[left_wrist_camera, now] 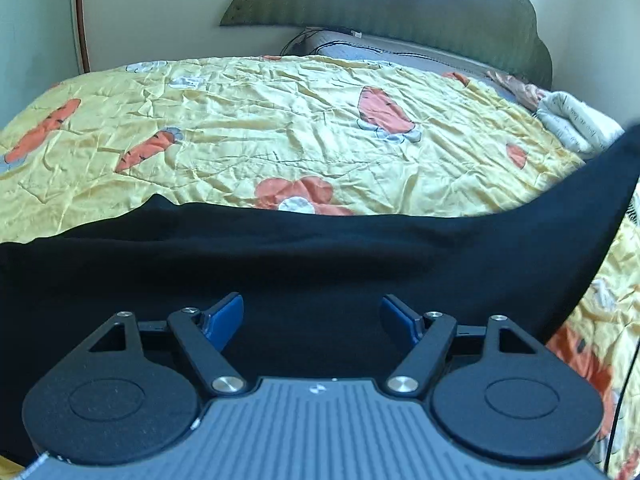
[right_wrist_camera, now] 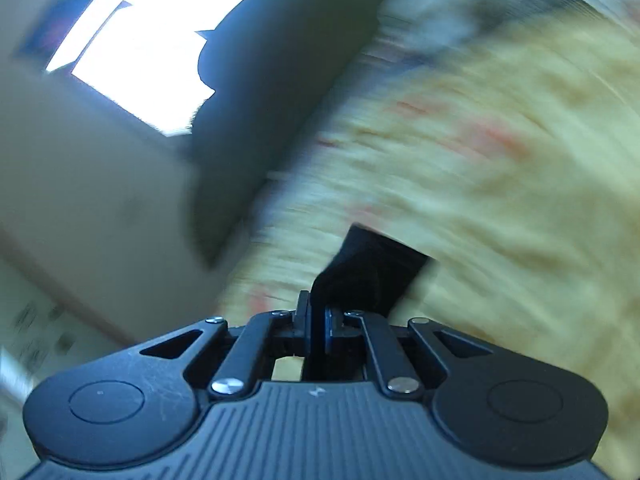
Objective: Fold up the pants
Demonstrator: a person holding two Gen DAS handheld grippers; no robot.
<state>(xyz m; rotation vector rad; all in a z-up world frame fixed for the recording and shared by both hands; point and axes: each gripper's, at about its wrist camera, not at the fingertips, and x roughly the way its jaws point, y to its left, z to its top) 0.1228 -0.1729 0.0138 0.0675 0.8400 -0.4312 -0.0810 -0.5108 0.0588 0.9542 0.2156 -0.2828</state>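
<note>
Your left gripper has black linkage arms, silver screws, blue finger pads and a ribbed grey housing with a small white mark. Your right gripper matches (its round black cover is scratched).

We are in a home bedroom: a bed spread with a yellow carrot-print quilt, a scalloped padded headboard at its far end, a bright window beside the headboard.
</note>
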